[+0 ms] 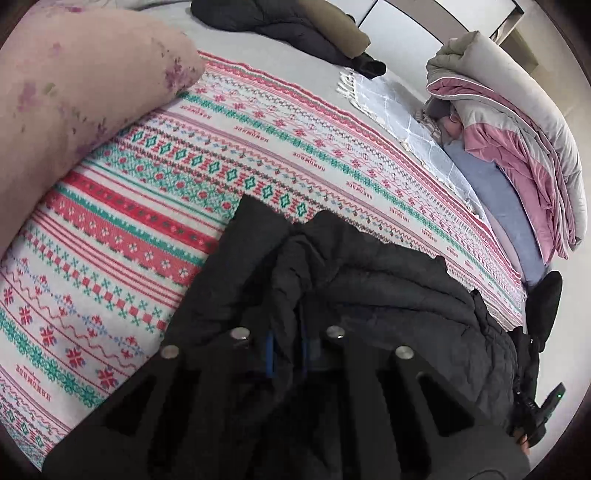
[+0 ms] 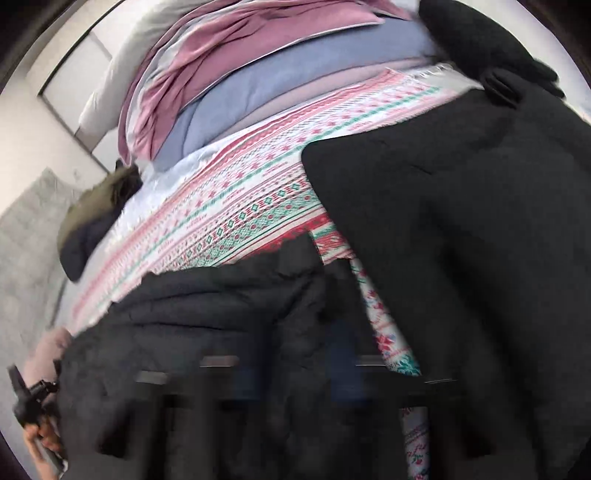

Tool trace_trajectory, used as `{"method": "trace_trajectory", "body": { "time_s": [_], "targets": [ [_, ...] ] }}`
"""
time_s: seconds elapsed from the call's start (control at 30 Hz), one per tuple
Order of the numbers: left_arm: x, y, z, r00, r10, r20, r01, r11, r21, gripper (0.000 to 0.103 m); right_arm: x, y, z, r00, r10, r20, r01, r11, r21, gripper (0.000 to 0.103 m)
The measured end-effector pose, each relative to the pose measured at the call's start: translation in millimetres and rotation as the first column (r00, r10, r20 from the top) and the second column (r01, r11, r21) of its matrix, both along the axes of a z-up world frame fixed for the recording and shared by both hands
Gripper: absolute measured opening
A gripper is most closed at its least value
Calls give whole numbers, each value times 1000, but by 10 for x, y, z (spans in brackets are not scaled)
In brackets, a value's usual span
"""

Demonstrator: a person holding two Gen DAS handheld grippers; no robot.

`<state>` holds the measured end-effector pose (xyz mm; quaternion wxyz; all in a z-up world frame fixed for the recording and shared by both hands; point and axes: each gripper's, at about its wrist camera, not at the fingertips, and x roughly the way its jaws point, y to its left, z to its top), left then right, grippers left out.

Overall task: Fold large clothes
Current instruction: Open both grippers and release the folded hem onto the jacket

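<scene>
A large black padded jacket (image 1: 369,291) lies bunched on a bed with a red, green and white patterned cover (image 1: 147,229). My left gripper (image 1: 288,350) is shut on a fold of the jacket at the bottom of the left wrist view. In the blurred right wrist view my right gripper (image 2: 295,380) is shut on the jacket (image 2: 207,321), which hangs in dark folds before it. A flatter part of the black garment (image 2: 461,229) fills the right side. The other gripper shows at the right edge of the left wrist view (image 1: 535,410).
A pink and grey folded quilt (image 1: 517,122) lies at the bed's far right on a blue sheet (image 1: 495,192). A white fringed cloth (image 1: 399,107) lies beside it. Another dark jacket with an olive part (image 1: 295,26) lies at the far edge. A pink floral sleeve (image 1: 74,92) is at left.
</scene>
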<state>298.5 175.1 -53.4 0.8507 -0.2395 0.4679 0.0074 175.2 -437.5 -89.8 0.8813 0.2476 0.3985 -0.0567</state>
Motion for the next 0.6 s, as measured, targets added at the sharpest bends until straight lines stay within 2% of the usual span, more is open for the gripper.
{"method": "trace_trajectory", "body": {
  "time_s": [0.1,0.17,0.23,0.3,0.37,0.43,0.5,0.6],
  "targets": [
    [5,-37,171,997,-6,80,1,998,59,8,-48,139,222,996,-28,80,36,995,-95,6],
    [1,-107,356,988,-16,155,1,995,96,8,-11,185,337,991,-51,121,63,993,-102,6],
    [33,-164,429,983,-22,181,-2,991,134,8,25,219,394,986,-83,147,100,989,-110,6],
    [96,-204,371,985,-23,170,-5,987,163,8,102,231,357,985,-110,134,128,983,-133,6],
    [194,-202,123,994,-23,107,3,982,187,8,169,251,260,986,-133,99,147,977,-152,6],
    [275,-162,-70,997,-10,71,-1,988,157,9,280,264,106,987,-149,52,155,976,-153,6],
    [282,-122,-167,998,-2,70,-7,992,122,9,304,273,17,987,-157,26,159,973,-166,6],
    [257,-169,-101,995,-5,101,-11,989,148,12,325,279,-36,982,-186,15,186,963,-194,6]
  ]
}}
